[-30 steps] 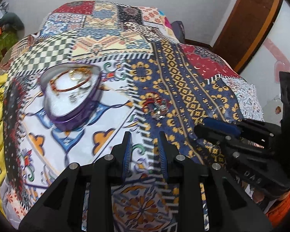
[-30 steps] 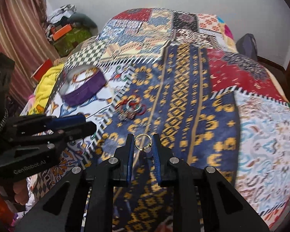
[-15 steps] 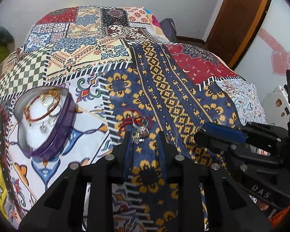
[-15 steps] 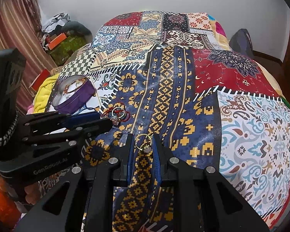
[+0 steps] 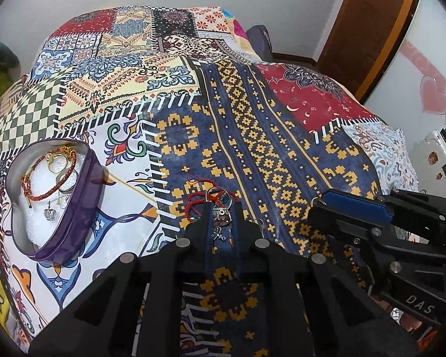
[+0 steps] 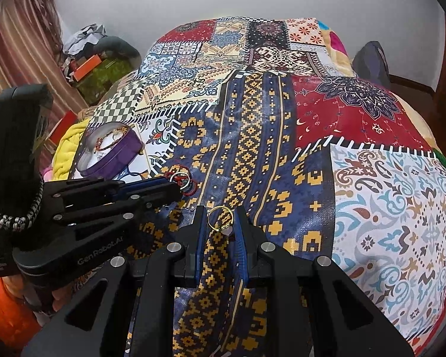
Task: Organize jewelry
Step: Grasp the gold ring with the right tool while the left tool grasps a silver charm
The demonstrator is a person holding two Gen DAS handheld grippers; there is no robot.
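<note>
A small pile of jewelry lies on the patchwork bedspread: a red cord bracelet point(image 5: 192, 203), silver rings point(image 5: 220, 192) and a silver charm point(image 5: 222, 216). My left gripper point(image 5: 221, 214) is down on this pile, its jaws closing, and the pads pinch the silver charm. The same gripper point(image 6: 178, 189) reaches in from the left in the right wrist view. My right gripper point(image 6: 220, 223) is shut on a thin gold ring point(image 6: 215, 214) and hovers just right of the pile. A purple heart-shaped tin point(image 5: 74, 208) with white lining holds bracelets and rings.
The purple tin point(image 6: 120, 151) sits near the bed's left edge beside a yellow blanket point(image 6: 67, 148). Clutter point(image 6: 89, 68) lies on the floor by a striped curtain. A wooden door point(image 5: 371, 23) stands at the far right. A dark bag point(image 6: 371, 59) rests past the bed.
My left gripper moved right, from in front of the tin to the jewelry pile, and its jaws narrowed onto the silver charm. The right gripper kept still with the gold ring.
</note>
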